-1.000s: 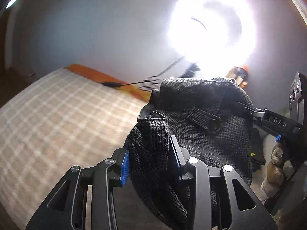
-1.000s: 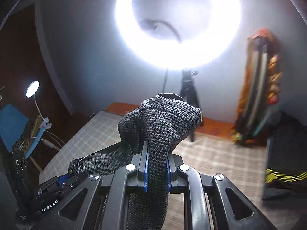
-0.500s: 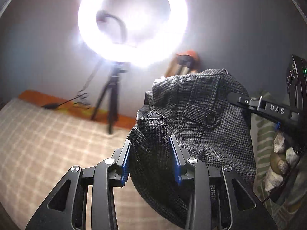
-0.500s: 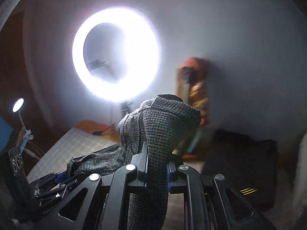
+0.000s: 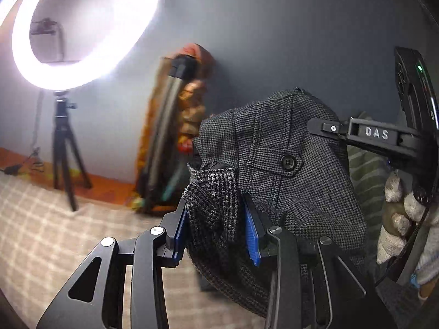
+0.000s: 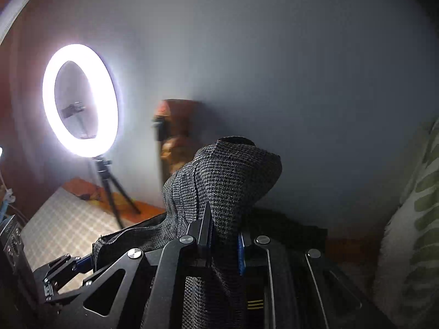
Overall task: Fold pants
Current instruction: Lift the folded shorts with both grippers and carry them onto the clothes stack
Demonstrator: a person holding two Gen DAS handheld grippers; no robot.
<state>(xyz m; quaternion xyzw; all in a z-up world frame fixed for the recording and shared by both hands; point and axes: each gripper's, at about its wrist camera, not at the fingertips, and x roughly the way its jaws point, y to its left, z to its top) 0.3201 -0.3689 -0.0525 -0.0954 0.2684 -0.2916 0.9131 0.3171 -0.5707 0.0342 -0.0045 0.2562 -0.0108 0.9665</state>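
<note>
Both the left gripper (image 5: 215, 226) and right gripper (image 6: 223, 242) clamp the pants (image 5: 288, 170) aloft above the bed (image 5: 55, 233), seemingly mid-carry, so next they likely need lowering and spreading flat.

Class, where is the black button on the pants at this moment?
In the left wrist view, the button sits right of centre on the grey pants, just above the left hand-held gripper clamping the cloth, and left of the right hand-held gripper.
</note>
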